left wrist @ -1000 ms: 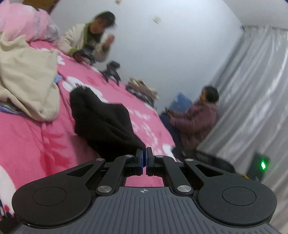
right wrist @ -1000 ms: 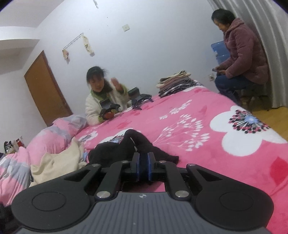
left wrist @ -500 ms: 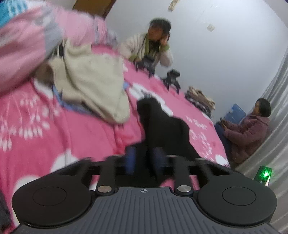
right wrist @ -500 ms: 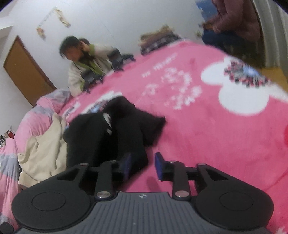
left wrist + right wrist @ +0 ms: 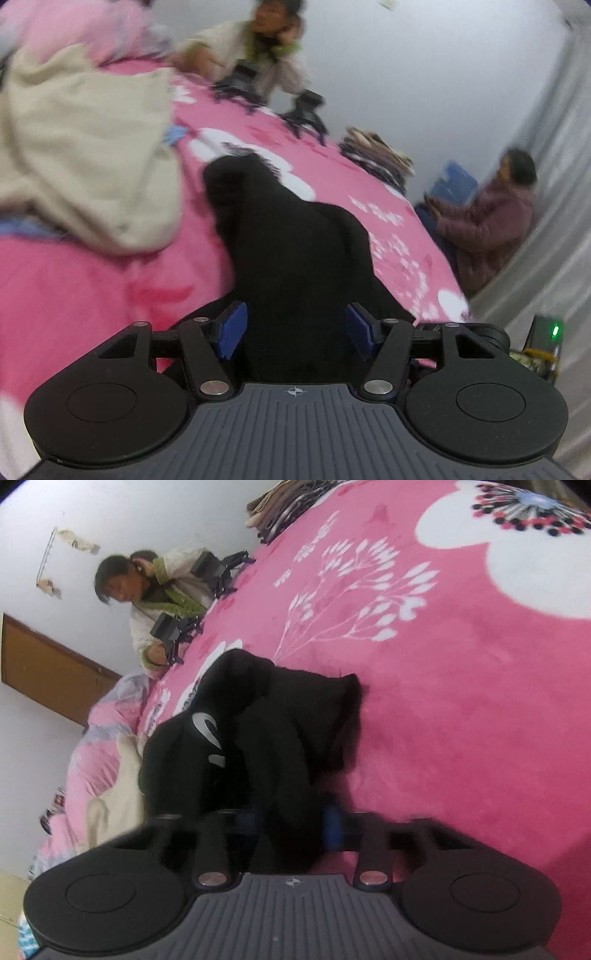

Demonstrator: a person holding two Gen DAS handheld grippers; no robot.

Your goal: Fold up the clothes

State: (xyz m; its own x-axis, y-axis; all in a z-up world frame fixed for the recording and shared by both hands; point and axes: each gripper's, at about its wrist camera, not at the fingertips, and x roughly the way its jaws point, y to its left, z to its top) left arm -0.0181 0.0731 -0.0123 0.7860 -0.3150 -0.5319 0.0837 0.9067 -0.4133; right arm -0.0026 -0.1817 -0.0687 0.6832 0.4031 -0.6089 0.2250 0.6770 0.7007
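bed edge: in your left wrist view the pink bedspread ends along its right side, with a grey curtain just beyond it.
open room: in your right wrist view the broad stretch of pink bedspread to the right of the black garment carries nothing but its white flower and branch print.
crowded side: on your left, a cream garment lies heaped just beside the black garment; whether they touch you cannot tell.
far end: a stack of folded clothes sits near the far bed edge, and two spare grippers rest in front of a seated person in a pale jacket.
materials: the bedspread looks plush and fuzzy; the black garment is soft, matte and rumpled into thick folds, with a white logo on one fold.
long axis: the black garment runs lengthwise away from you toward the far end of the bed, near end at your grippers.
left gripper: jaws spread wide, blue pads either side of the near black cloth, not pinching it.
right gripper: blurred; jaws stand apart with a black fold between them, not clamped.
bystander: a person in a maroon coat sits off the bed by the curtain.
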